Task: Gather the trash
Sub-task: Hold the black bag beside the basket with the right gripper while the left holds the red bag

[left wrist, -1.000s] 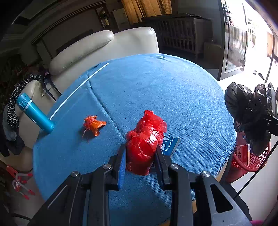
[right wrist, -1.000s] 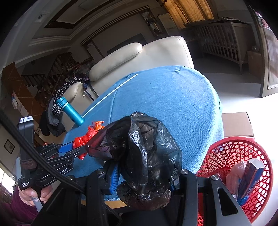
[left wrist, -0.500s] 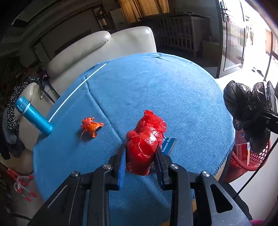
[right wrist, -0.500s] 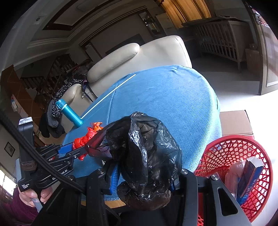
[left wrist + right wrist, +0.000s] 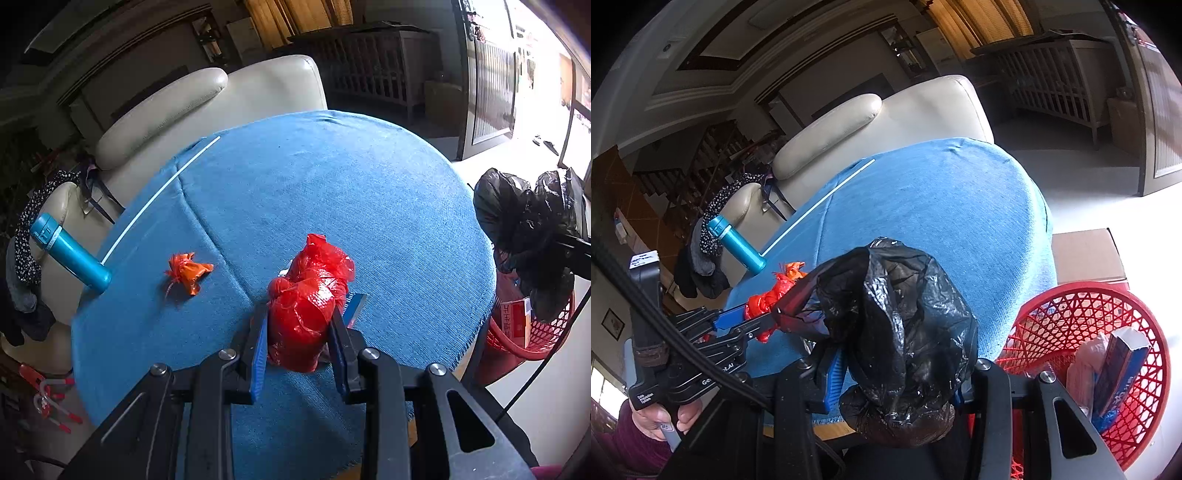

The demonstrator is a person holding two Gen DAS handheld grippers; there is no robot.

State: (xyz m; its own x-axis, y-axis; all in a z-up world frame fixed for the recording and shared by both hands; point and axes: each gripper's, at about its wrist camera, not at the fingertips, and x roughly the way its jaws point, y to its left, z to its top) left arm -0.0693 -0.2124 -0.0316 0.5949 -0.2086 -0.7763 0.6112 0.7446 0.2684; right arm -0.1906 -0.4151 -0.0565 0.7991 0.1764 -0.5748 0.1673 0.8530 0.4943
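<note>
Trash gripped in both grippers – above round blue-clothed table [image 5: 332,192].
Left gripper [image 5: 300,334] clamps crumpled red plastic bag [image 5: 308,295]; right gripper [image 5: 894,384] clamps crinkled black plastic bag [image 5: 897,325] – red mesh basket [image 5: 1067,314] at its 3 o'clock.

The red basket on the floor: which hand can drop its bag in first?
Probably the right. Its gripper holds the black bag at the table's edge, right beside the red basket. The left gripper holds the red bag over the blue tablecloth, farther from the basket.
</note>
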